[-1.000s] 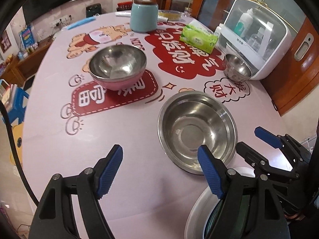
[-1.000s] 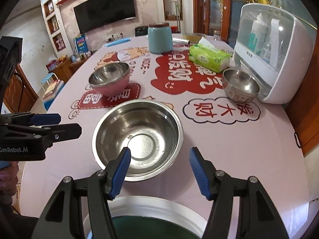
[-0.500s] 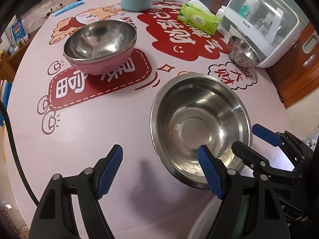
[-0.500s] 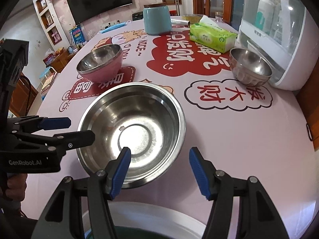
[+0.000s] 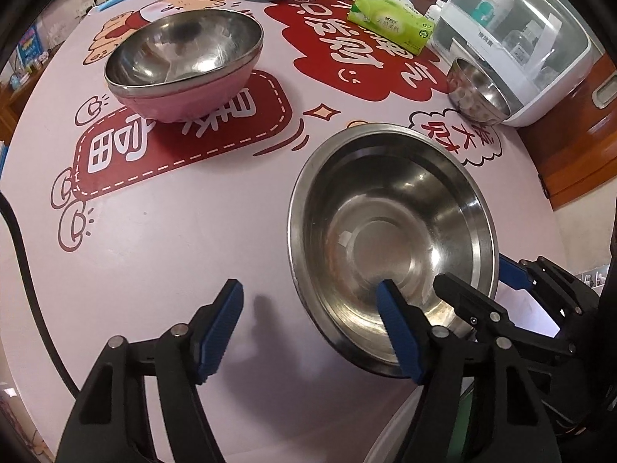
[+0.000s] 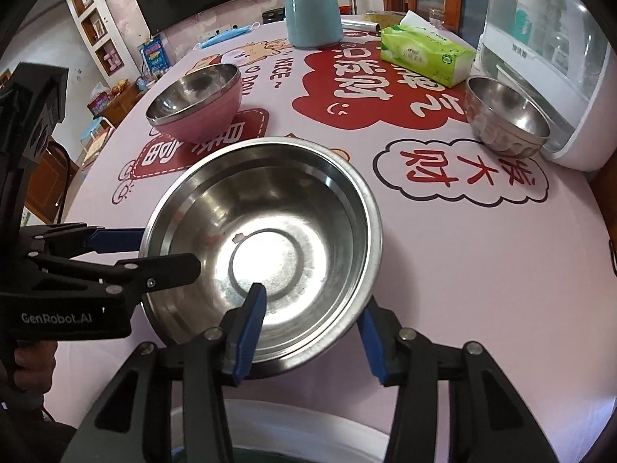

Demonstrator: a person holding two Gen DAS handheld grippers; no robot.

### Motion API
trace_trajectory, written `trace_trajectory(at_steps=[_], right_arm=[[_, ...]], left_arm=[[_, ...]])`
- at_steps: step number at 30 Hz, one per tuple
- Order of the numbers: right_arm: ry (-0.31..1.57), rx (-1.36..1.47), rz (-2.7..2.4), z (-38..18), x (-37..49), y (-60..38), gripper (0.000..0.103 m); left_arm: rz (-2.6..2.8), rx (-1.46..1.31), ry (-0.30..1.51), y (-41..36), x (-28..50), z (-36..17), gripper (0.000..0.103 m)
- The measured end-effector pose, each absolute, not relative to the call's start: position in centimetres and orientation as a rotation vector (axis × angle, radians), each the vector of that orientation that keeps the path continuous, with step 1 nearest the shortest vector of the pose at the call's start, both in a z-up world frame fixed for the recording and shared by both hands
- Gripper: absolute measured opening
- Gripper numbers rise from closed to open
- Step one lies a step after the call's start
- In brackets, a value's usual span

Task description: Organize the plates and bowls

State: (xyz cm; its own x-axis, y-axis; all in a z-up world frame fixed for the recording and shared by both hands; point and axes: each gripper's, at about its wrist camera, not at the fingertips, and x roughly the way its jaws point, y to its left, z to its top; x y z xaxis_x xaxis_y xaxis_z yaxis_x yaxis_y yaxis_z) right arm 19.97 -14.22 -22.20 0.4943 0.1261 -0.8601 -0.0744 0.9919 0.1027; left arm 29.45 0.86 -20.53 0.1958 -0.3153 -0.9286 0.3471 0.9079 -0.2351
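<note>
Straddling the near rim of the large steel bowl (image 6: pixel 262 247) with both tools, I am working the pick-up step. My right gripper (image 6: pixel 308 324) has one pad inside the bowl and one outside, jaws just closing but not yet pressing the wall. My left gripper (image 5: pixel 312 328) is doing likewise at the bowl's left rim, also unclamped. The bowl is sitting on the pink table (image 6: pixel 462 270), just beyond a white plate (image 6: pixel 308 424). Farther off are standing the pink bowl (image 6: pixel 196 104) and the small steel bowl (image 6: pixel 505 115). Next, I judge, both jaws need closing onto the rim before lifting.
</note>
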Motion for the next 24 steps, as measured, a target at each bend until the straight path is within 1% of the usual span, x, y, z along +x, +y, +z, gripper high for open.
trace_trajectory(at_steps=[2, 4, 6, 9, 12, 14, 16, 19, 24], right_arm=[[1.049, 0.055, 0.12, -22.22, 19.97, -14.17, 0.045], [1.052, 0.053, 0.113, -22.27, 20.02, -14.1, 0.042], [1.052, 0.053, 0.108, -22.31, 20.06, -14.2, 0.04], [1.053, 0.051, 0.094, -22.29, 20.06, -14.36, 0.036], [1.053, 0.054, 0.085, -22.25, 19.96, -14.49, 0.031], [1.049, 0.06, 0.087, -22.21, 19.96, -14.58, 0.031], [1.044, 0.059, 0.088, -22.09, 19.91, -14.56, 0.03], [1.035, 0.06, 0.093, -21.86, 19.79, -14.49, 0.028], [1.035, 0.079, 0.087, -21.76, 19.57, -14.67, 0.027]], left_arm=[[-0.464, 0.026, 1.293, 0.85, 29.53, -20.62, 0.065], [-0.465, 0.025, 1.293, 0.82, 29.58, -20.71, 0.059], [-0.458, 0.029, 1.297, 0.79, 29.61, -20.82, 0.058], [-0.458, 0.03, 1.308, 0.68, 29.67, -21.04, 0.046], [-0.46, 0.031, 1.309, 0.58, 29.62, -21.11, 0.041], [-0.462, 0.034, 1.305, 0.52, 29.54, -21.01, 0.038], [-0.47, 0.035, 1.299, 0.44, 29.4, -20.84, 0.033], [-0.49, 0.045, 1.288, 0.14, 29.03, -20.49, 0.029], [-0.49, 0.066, 1.287, 0.02, 28.71, -20.35, 0.027]])
